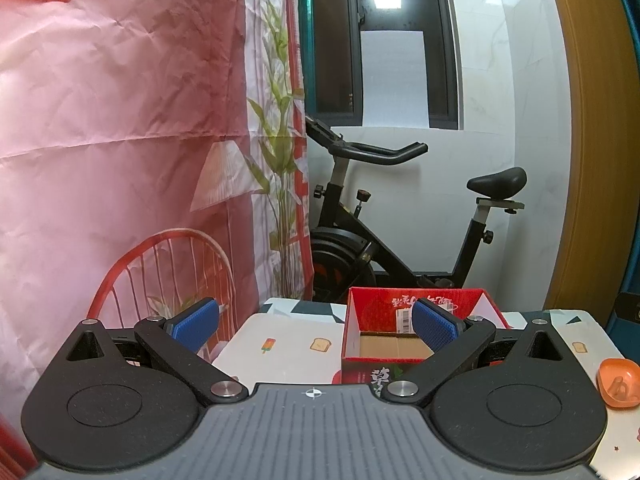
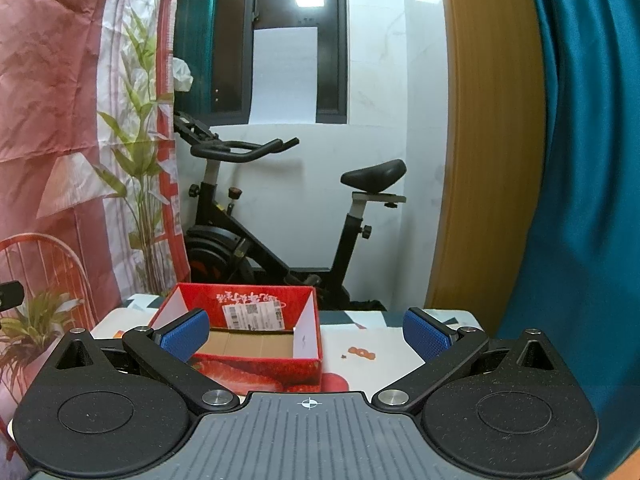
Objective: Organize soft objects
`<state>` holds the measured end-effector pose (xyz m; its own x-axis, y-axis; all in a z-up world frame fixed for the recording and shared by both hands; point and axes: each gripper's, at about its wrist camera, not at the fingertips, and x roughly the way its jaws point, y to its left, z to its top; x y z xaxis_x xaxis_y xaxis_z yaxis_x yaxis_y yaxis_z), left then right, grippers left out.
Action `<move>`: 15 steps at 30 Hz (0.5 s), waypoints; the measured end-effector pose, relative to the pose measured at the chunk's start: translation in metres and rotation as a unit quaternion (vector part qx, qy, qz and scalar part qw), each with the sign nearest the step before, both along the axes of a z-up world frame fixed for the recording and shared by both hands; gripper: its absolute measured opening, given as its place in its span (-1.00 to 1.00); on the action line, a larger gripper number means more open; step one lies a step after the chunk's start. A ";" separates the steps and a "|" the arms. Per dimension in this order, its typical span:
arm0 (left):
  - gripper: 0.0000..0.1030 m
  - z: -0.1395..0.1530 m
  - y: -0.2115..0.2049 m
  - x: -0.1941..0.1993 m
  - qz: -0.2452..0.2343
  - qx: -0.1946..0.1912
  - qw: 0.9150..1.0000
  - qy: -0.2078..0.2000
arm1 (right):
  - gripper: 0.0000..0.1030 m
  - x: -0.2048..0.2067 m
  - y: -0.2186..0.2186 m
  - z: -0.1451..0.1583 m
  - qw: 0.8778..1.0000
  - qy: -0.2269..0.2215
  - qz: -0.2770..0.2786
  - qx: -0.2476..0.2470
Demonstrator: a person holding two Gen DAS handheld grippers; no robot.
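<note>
A red strawberry-print cardboard box (image 1: 424,300) stands open on the table, with a bare brown floor and a white label on its far inner wall. My left gripper (image 1: 316,326) hovers open in front of it, with blue pads and nothing between them. In the right wrist view the same box (image 2: 260,368) lies ahead and slightly left. My right gripper (image 2: 306,334) is also open and holds nothing. At the right edge of the left wrist view an orange soft object (image 1: 618,382) lies on the table.
The table (image 1: 288,344) wears a white cloth printed with small food pictures. Behind it stand a black exercise bike (image 2: 280,216), a pink printed curtain (image 1: 120,120) on the left, a wooden door frame (image 2: 484,140) and a teal fabric (image 2: 580,200) on the right.
</note>
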<state>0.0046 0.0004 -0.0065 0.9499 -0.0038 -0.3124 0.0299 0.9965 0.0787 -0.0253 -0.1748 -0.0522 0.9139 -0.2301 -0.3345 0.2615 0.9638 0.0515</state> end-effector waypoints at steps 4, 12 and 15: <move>1.00 0.000 0.000 0.000 0.000 0.000 1.000 0.000 | 0.99 0.000 0.000 -0.001 1.000 0.000 0.000 0.000; 1.00 -0.001 0.000 0.000 0.001 0.001 1.000 -0.001 | 0.99 0.000 0.000 -0.001 1.000 0.000 0.001 0.000; 1.00 -0.001 0.000 0.000 0.001 0.000 1.000 0.001 | 0.99 0.001 -0.001 -0.001 1.000 0.000 0.001 0.000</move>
